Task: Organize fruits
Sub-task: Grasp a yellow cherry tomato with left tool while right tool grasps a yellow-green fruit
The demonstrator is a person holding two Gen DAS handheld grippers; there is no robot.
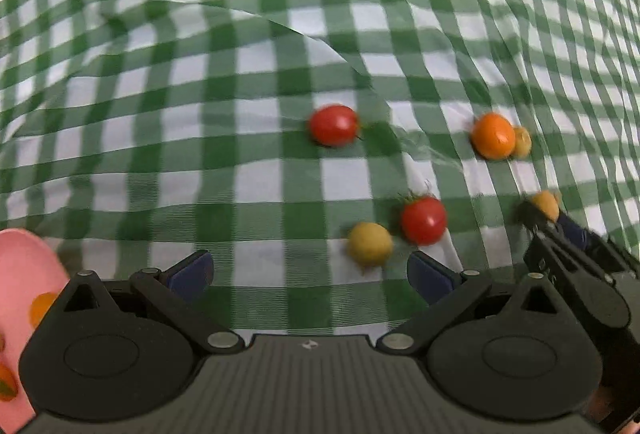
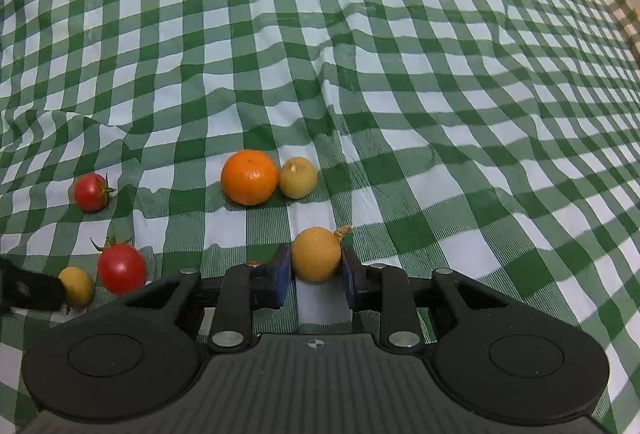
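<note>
Right tool [image 2: 316, 270] clamps a tan fruit [image 2: 316, 254]; left tool [image 1: 310, 272] gapes near 2 tomatoes, possibly.

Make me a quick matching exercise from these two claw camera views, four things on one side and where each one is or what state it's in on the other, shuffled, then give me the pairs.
Things:
1. round orange mandarin
2. tan round fruit with a dry stem
3. left claw
4. pink plate

Places or states:
A. open, nothing between the pads
B. at the left edge of the left wrist view
C. clamped in the right claw
D. touching a pale yellow fruit on the green checked cloth

Pairs: 1-D, 2-C, 3-A, 4-B
</note>
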